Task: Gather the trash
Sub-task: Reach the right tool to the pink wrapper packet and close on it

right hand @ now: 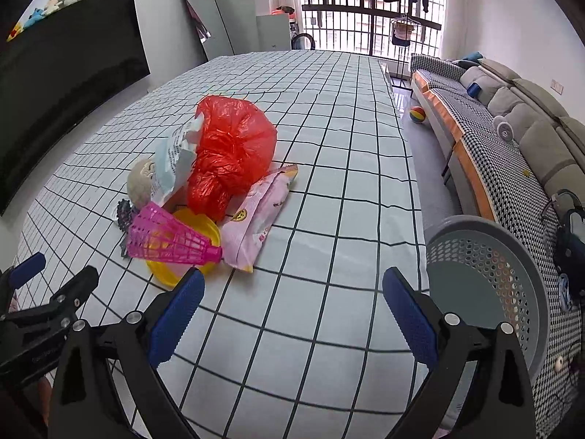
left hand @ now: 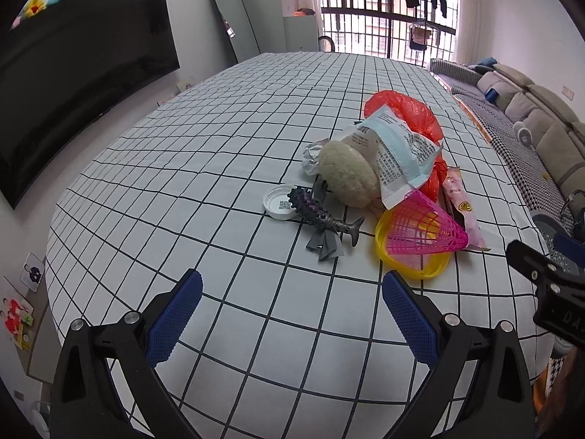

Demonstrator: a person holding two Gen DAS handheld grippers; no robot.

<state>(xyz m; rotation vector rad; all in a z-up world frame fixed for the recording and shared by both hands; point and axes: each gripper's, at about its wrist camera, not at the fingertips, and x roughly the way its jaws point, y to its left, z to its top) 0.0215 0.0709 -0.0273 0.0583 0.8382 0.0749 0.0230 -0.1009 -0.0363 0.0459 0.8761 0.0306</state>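
2 grippers hover over the checked tablecloth (left hand: 219, 153), both spread wide and holding nothing: left gripper (left hand: 292, 292), right gripper (right hand: 292, 292). Ahead sits the trash pile, red plastic bag (right hand: 234, 146), pink wrapper (right hand: 256, 226), pink mesh cone (left hand: 420, 230) lying on a yellow lid (left hand: 406, 267). Grey perforated bin (right hand: 490, 278) stands beside the table's right edge.

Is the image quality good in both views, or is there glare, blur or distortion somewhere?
Left wrist view: the straight lines of the checked tablecloth bend strongly, the barred window is overexposed, and the pile of trash is sharp. Right wrist view: the same fisheye bending and black corners; the red plastic bag is sharp with small highlights, and the grey perforated basket is slightly soft.
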